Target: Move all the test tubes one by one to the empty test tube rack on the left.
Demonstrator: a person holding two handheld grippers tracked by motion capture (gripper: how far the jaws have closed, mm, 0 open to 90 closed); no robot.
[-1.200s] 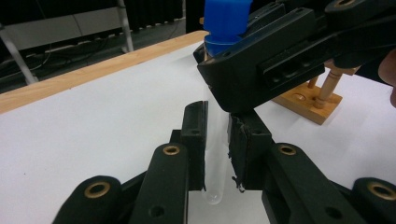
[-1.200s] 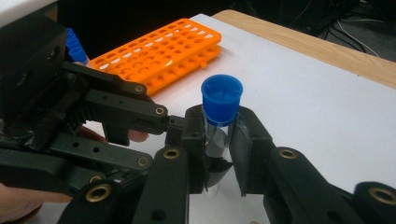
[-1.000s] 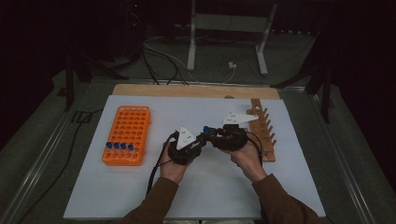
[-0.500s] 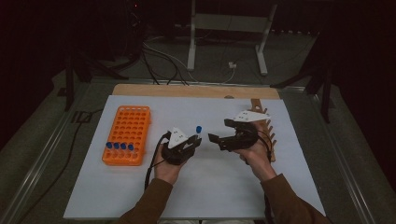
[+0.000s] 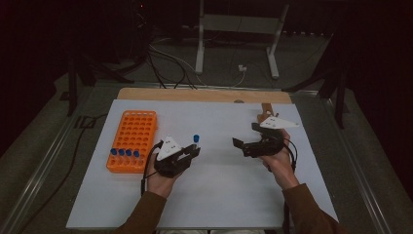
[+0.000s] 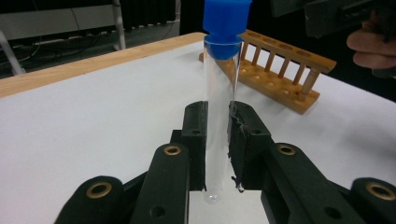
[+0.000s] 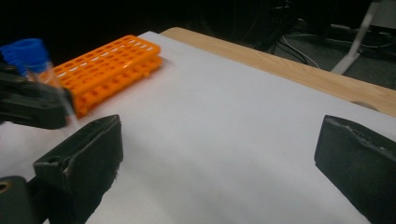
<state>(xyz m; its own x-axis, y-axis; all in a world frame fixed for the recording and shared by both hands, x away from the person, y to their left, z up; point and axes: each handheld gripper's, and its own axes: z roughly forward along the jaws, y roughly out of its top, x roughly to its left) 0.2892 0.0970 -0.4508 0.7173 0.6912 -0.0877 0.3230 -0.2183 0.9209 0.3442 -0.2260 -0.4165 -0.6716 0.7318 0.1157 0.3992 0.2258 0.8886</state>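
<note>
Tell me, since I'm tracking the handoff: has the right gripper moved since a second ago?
Yes. The right gripper has drawn rightward from the left gripper, toward the wooden rack; its jaws have just been opening, nothing between them.

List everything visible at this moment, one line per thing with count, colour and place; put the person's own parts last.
Test tube: one, clear with blue cap, upright between the left gripper's pads.
Capped tubes: four, blue caps, front row of the orange rack.
Tube rack: one, orange plastic, left part of the table.
Wooden rack: one, light brown with pegs, right far part of the table.
Table: one, white top with wooden far edge.
Metal stand: one, grey, on the floor beyond the table.
Cables: several, dark and white, on the floor beyond the table.
Left gripper: one, black, shut on the test tube.
Right gripper: one, black, jaws just opened wide, nothing between them.
</note>
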